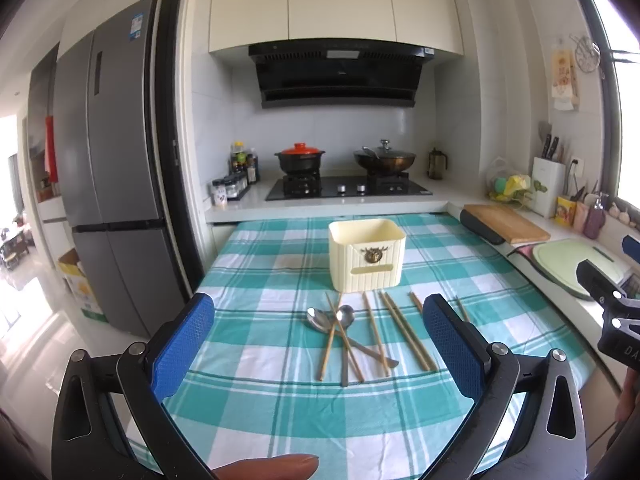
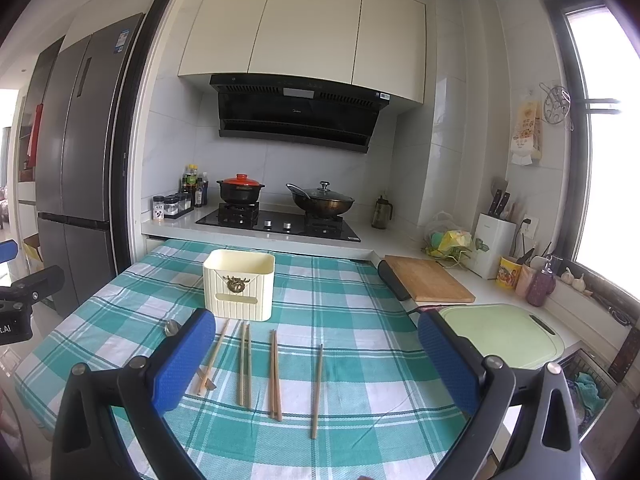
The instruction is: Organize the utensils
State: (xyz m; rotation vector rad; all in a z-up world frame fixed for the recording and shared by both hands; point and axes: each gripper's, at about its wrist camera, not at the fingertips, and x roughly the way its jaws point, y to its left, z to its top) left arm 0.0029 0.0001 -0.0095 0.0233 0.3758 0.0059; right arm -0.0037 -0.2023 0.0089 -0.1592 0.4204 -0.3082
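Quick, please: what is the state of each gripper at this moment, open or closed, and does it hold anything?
Left gripper: open, holding nothing, above the spoons.
Right gripper: open, holding nothing, above the chopsticks.

We counted 2 metal spoons point(image 1: 316, 317), lower centre of the left-wrist view, handles crossed w/ the sticks. Chopsticks point(image 2: 317, 392): 6 in plain sight in the right-wrist view (1 single at left, 2 pairs, 1 single at right). The left-wrist view gave at least 7, incl. 2 crossing over the spoons; we couldn't settle the exact total, since a finger hid part of the row. Cream holder point(image 1: 366, 256): 1, centre. Pots point(image 1: 300, 160) on the hob, upper centre: 2, each w/ a lid. Hob knobs point(image 1: 341, 188): 2. Cutting boards point(image 1: 506, 222), right side: 2, i.e. 1 wooden, 1 pale green.
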